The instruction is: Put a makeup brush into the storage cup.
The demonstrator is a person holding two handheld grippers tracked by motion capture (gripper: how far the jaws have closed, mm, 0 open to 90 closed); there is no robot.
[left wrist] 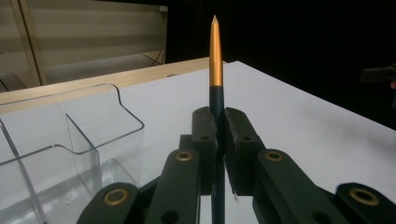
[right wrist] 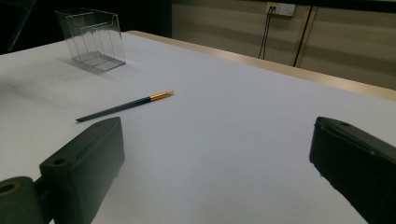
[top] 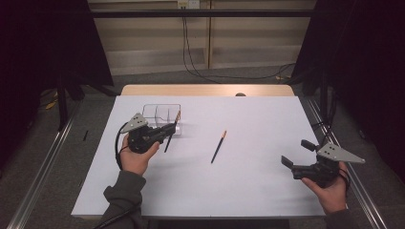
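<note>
My left gripper [top: 168, 129] is shut on a dark pencil with a gold tip [top: 172, 129], held just in front of a clear plastic divided holder [top: 160, 112]. In the left gripper view the pencil [left wrist: 215, 60] stands straight up between the closed jaws, gold end on top, with the clear holder [left wrist: 70, 140] to its left. A second dark pencil with a gold end [top: 218, 146] lies flat on the white table [top: 258, 186] near the middle. My right gripper [top: 297, 153] is open at the right edge, nothing between its jaws; the lying pencil [right wrist: 125, 106] is ahead of it.
The white sheet covers a wooden table whose far edge [top: 205, 89] shows at the back. A metal rail [top: 40, 169] runs along each side. Cables [top: 191, 52] hang down the back wall. The clear holder [right wrist: 92, 39] stands far off in the right gripper view.
</note>
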